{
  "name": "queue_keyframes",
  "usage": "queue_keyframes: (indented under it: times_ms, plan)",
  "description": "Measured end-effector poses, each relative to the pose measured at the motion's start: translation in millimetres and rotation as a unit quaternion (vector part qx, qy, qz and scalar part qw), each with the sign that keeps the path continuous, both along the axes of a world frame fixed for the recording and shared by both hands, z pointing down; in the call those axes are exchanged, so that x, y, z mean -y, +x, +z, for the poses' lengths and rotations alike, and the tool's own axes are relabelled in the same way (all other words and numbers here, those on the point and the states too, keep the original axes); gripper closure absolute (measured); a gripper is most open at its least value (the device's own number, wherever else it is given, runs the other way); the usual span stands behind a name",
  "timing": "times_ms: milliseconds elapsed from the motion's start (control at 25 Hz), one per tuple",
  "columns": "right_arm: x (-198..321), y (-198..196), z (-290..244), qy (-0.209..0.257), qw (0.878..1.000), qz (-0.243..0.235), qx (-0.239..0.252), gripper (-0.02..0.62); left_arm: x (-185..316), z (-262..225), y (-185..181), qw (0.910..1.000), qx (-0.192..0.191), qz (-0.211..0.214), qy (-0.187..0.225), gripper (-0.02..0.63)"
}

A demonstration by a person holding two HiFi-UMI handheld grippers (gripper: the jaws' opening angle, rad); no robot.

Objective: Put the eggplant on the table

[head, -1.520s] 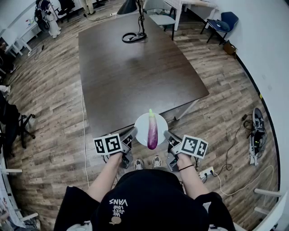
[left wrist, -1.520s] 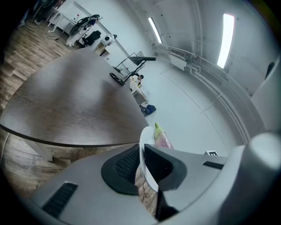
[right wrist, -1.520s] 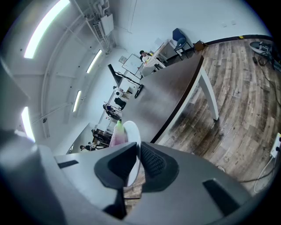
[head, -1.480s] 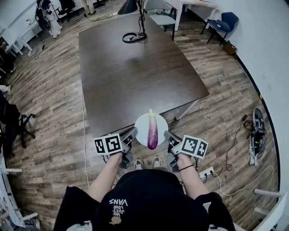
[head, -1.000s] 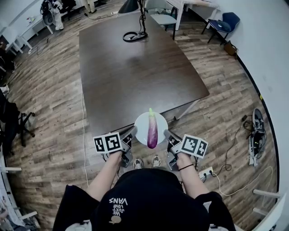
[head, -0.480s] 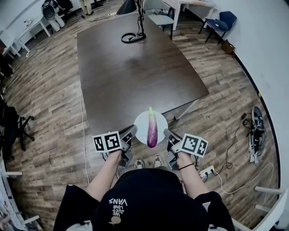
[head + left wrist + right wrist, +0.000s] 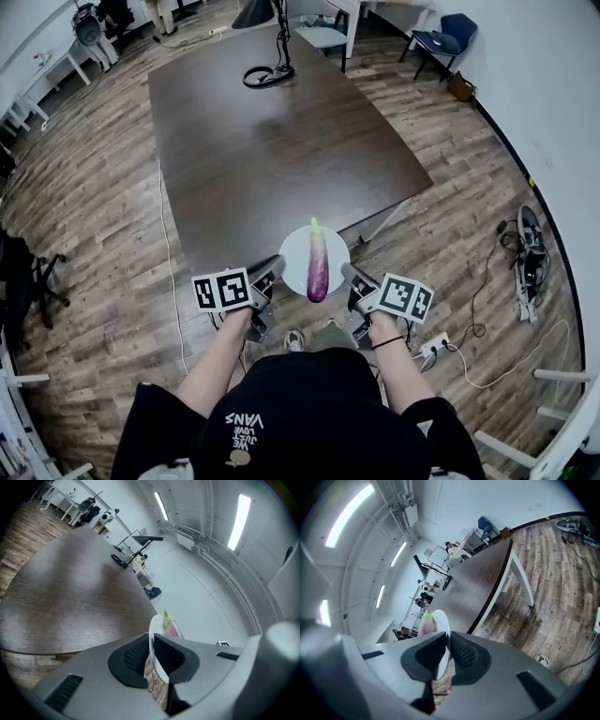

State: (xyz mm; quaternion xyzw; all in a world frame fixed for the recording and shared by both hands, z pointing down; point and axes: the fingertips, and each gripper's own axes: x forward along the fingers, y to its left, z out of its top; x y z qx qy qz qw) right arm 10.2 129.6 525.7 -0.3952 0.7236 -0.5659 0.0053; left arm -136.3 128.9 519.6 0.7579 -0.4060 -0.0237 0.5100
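A purple eggplant (image 7: 318, 267) with a green stem lies lengthwise on a round white plate (image 7: 332, 248), held in the air just off the near edge of the dark brown table (image 7: 272, 131). My left gripper (image 7: 273, 273) is shut on the plate's left rim, my right gripper (image 7: 350, 276) is shut on its right rim. In the left gripper view the plate (image 7: 154, 641) runs edge-on between the jaws, with the eggplant (image 7: 172, 627) beyond it. The right gripper view shows the plate (image 7: 442, 629) clamped the same way, and the eggplant (image 7: 424, 625) to its left.
A black desk lamp with a coiled cable (image 7: 262, 75) stands at the table's far end. Chairs (image 7: 441, 42) stand beyond the table. A white cable (image 7: 167, 244) runs along the wood floor at the table's left, more cables and shoes (image 7: 525, 253) lie at the right.
The plate with the eggplant has stayed between both grippers at the table's near edge. The head camera has shifted a little, so the table sits slightly further left in view.
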Motion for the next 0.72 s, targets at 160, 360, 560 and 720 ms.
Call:
queue_keyframes:
  times_ms: [160,360,560,720]
  plan:
    - [0,2,1,0.000,1.000,0.006,0.002,0.560,2,2,1,1.0000,-0.005,0.003,-0.001,0.577]
    - [16,4,-1,0.002,1.000,0.009,0.003,0.560,17,2,3,1.0000,-0.006,0.007,-0.001,0.578]
    - [44,13,-3,0.006,1.000,0.004,0.003,0.560,44,-1,13,1.0000,-0.006,0.002,0.006,0.577]
    - [70,22,-5,0.008,1.000,-0.004,0.003,0.560,68,-2,22,1.0000,-0.005,-0.005,0.007,0.577]
